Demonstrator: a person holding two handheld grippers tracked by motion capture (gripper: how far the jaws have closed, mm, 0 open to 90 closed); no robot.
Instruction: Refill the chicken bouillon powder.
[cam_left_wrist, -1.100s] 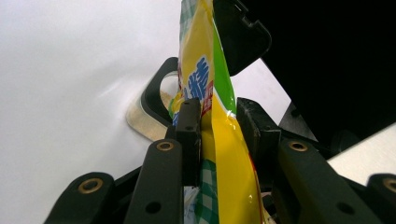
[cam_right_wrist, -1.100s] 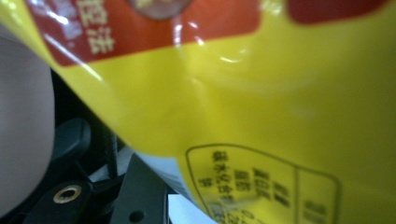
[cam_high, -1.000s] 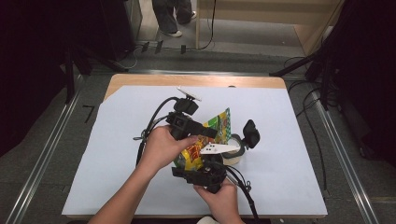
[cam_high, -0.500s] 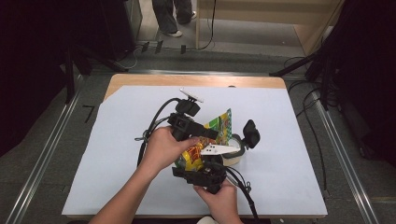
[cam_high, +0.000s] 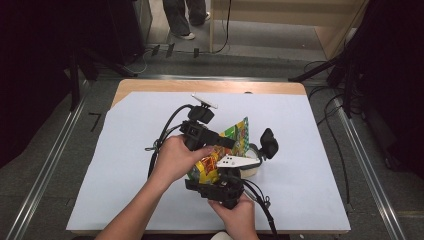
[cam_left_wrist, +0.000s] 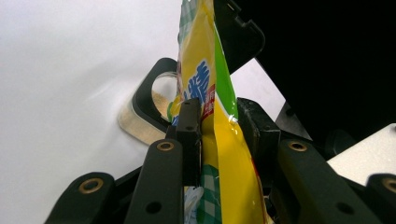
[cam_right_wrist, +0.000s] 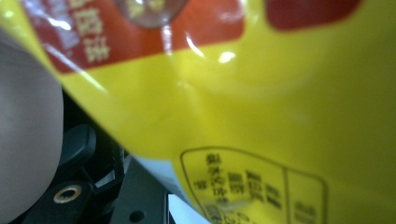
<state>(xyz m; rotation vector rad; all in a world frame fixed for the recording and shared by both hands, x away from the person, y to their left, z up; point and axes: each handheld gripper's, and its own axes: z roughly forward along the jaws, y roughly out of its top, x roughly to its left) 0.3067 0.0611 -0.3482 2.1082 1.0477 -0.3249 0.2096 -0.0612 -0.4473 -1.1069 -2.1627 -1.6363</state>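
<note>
Snack bag (cam_left_wrist: 212, 116): light, crinkly, slippery film. Left gripper (cam_left_wrist: 219, 126) jaws clenched on its edge; right gripper (cam_high: 220, 187) jaws' state cannot be told.

The snack bag (cam_left_wrist: 212, 116) is shiny, smooth plastic; the left gripper (cam_left_wrist: 219, 135) is dull black plastic; the counter (cam_high: 125, 130) cover looks like matt white paper.

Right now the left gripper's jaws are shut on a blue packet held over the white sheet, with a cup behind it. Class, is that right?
Not quite: the packet is yellow and green, not blue. The left gripper view shows it pinched edge-on in the left gripper, whose jaws are shut on it, with the cup behind it on the white sheet.
</note>
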